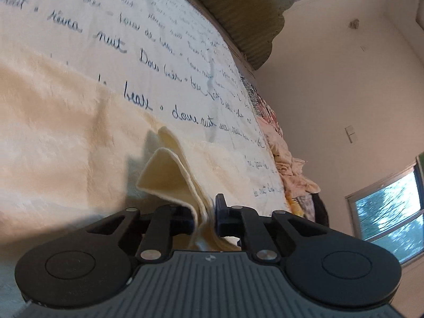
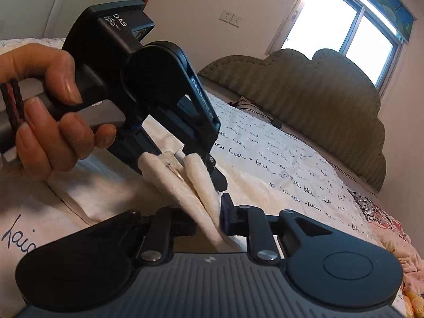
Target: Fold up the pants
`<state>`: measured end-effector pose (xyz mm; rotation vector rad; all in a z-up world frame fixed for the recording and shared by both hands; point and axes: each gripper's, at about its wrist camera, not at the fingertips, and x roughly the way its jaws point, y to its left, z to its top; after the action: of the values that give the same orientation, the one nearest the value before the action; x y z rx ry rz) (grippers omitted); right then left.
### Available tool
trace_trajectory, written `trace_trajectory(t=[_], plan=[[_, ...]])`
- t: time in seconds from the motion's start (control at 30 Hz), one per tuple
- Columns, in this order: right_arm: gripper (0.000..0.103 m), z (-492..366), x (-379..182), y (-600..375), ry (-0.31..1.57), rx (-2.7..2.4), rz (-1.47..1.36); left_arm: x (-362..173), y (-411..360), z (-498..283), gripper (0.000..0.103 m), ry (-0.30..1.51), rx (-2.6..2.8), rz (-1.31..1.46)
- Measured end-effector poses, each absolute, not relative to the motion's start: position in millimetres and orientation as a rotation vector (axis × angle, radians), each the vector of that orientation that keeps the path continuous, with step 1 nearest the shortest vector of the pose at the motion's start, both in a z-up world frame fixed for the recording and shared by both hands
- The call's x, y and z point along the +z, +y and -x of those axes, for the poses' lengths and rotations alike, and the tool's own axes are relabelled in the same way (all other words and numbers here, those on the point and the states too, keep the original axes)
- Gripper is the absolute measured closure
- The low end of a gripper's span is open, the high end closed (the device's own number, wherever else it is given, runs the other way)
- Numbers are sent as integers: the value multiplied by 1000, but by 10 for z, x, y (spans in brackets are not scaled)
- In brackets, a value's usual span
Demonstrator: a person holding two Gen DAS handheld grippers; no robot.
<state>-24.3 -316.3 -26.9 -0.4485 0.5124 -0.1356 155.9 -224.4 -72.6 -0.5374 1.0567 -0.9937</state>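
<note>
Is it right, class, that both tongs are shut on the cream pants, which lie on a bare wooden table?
Not quite. Left tongs and right tongs are shut on the pants, but these lie on a bed with a script-printed sheet, as the right wrist view shows.

Daylight is admitted through a window (image 2: 341,26), which is blown out to white glare in the right wrist view. The room is left dim and warm-toned. Soft shadows are cast on the bedspread (image 1: 66,132). Straight lines are bent by fisheye distortion, and the corners are darkened.
</note>
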Motion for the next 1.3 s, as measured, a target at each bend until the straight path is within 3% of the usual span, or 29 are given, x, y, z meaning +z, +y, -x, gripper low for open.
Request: trace_trajectory(t=[0.43, 0.73, 0.83, 0.97, 1.1, 1.3], plan=[[87, 12, -130, -2588, 411, 97, 393, -44, -1221, -1384, 97, 720, -850, 209], [87, -222, -327, -2067, 453, 260, 429, -268, -811, -1360, 96, 705, -714, 61], [86, -258, -404, -2032, 496, 281, 429, -375, -837, -1349, 91, 702, -692, 26], [85, -246, -447, -1986, 514, 272, 480, -439, -817, -1371, 76, 716, -666, 15], [83, 29, -284, -2056, 482, 342, 480, -412, -786, -1374, 74, 710, -654, 12], [83, 166, 118, -2871, 466, 189, 200, -418, -818, -1317, 74, 682, -625, -34]])
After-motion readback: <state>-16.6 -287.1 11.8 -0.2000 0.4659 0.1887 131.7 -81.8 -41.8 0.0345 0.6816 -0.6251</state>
